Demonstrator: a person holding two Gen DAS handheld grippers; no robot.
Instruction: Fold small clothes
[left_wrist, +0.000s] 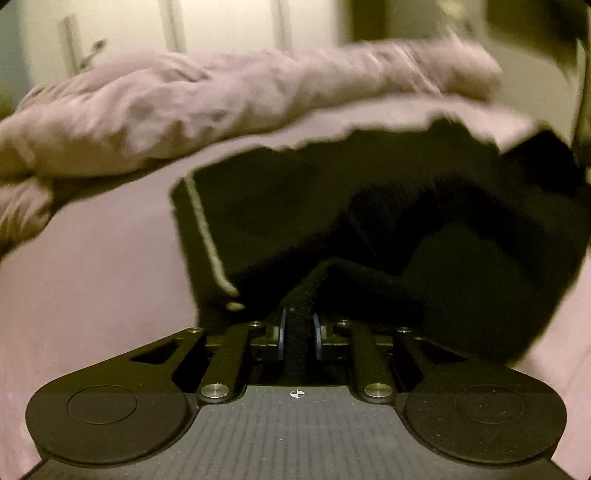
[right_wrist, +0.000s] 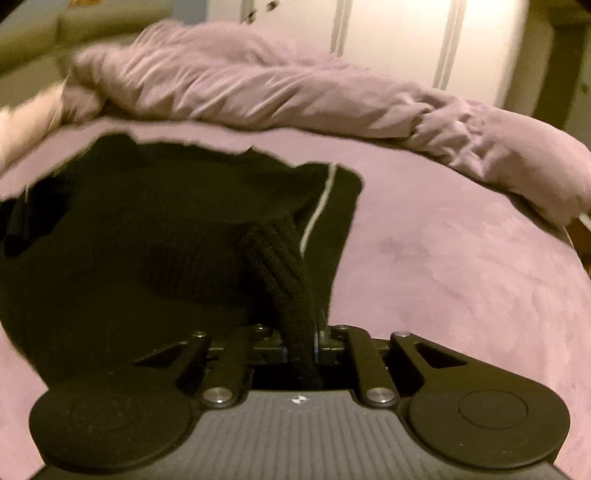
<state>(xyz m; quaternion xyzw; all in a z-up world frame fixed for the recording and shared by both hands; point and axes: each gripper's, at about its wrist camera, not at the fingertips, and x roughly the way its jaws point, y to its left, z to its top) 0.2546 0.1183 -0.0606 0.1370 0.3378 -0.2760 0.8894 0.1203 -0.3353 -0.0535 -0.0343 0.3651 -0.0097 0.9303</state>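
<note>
left hand-held gripper (left_wrist: 298, 334) pinches black garment (left_wrist: 369, 206) edge; right hand-held gripper (right_wrist: 300, 343) likewise | bare sheet (right_wrist: 461, 277) rightward

No words, brand names or numbers can be read anywhere; the only sign is a small crosshair mark (left_wrist: 296, 393) on each gripper's ribbed top plate (left_wrist: 295, 428).

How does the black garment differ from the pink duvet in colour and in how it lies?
The black garment is dark with a pale stripe; the pink duvet is plain. The garment lies spread near the camera; the duvet is bunched behind it. Both rest on the pink bed sheet.
</note>
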